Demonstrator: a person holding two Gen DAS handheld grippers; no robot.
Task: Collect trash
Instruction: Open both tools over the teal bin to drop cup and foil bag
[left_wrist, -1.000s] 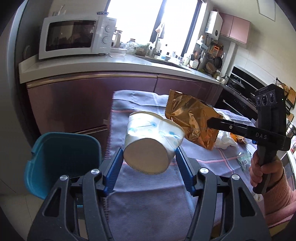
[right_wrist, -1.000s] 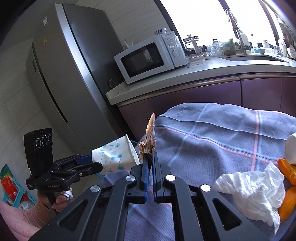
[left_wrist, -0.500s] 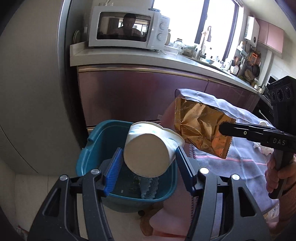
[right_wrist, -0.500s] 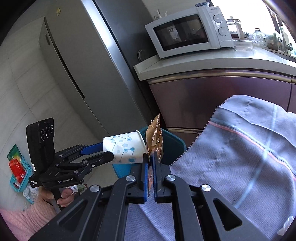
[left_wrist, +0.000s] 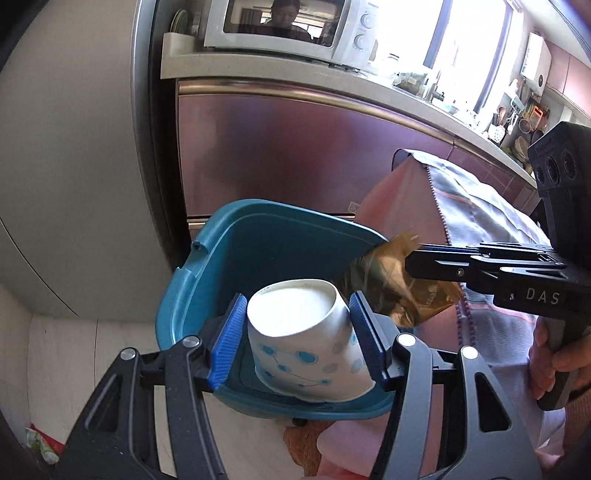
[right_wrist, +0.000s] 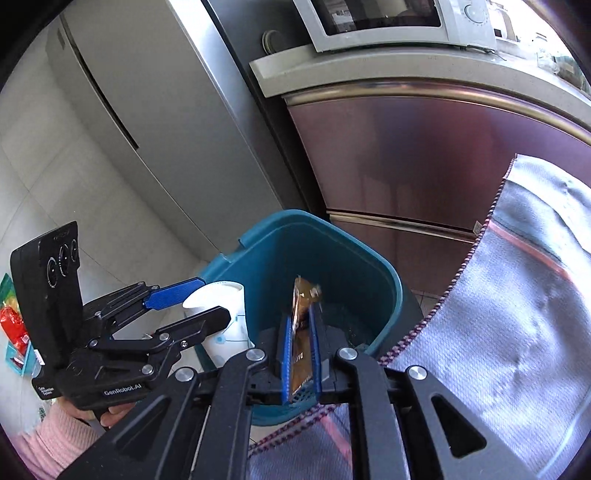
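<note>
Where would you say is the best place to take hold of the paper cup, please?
Across its side wall, one of the fingers on each side, as the left gripper has it now over the teal bin. The paper cup tapers toward its flat base, so grip nearer the wider, rolled rim, coming from the base end.

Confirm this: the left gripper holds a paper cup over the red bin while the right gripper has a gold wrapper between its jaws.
Not quite. The bin is teal, not red, as both wrist views show. The rest stands: the left gripper holds the paper cup over it, and the gold wrapper sits between the right gripper's jaws, which have just been opening.
</note>
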